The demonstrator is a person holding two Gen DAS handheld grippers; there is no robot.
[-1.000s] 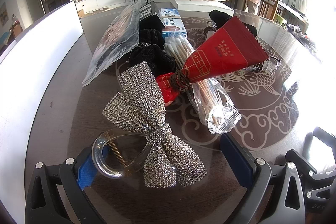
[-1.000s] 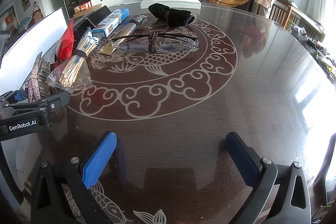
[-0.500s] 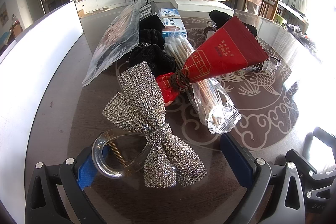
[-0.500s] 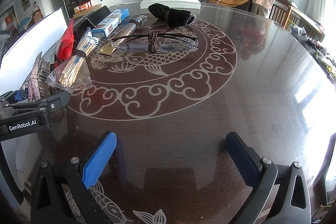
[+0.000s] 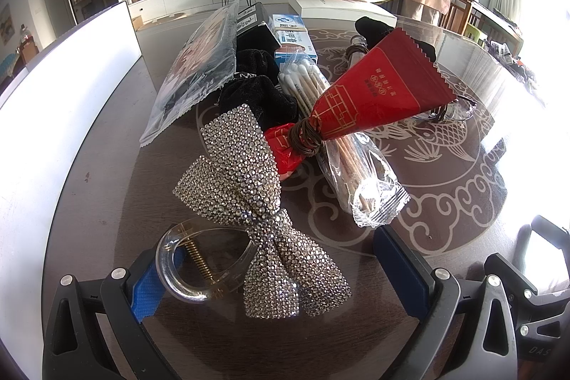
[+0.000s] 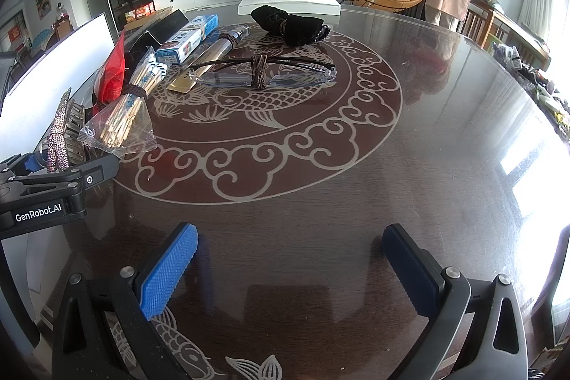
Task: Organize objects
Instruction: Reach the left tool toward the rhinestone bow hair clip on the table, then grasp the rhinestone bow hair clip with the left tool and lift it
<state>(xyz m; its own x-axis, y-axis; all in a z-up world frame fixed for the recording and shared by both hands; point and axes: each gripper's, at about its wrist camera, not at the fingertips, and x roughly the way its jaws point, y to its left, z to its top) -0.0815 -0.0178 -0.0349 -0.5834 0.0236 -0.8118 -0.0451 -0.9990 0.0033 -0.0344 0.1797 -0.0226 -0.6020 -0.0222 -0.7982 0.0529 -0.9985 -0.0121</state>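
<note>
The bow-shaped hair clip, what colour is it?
Silver rhinestones all over the bow-shaped hair clip; clearest in the left wrist view.

left wrist: low over tabletop [image 5: 107, 187], close on rhinestone bow [image 5: 249, 202], faces 12 | right wrist: low, wider | shared: swab pack [image 5: 342, 145] [image 6: 124, 120] at right's 10

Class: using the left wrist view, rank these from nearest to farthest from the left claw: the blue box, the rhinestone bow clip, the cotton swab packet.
1. Rhinestone bow clip, between the left claw fingers.
2. Cotton swab packet, centre-right.
3. Blue box, far back.

Right hand-held gripper [image 6: 290, 273] gapes wide over bare table [image 6: 409, 166].
</note>
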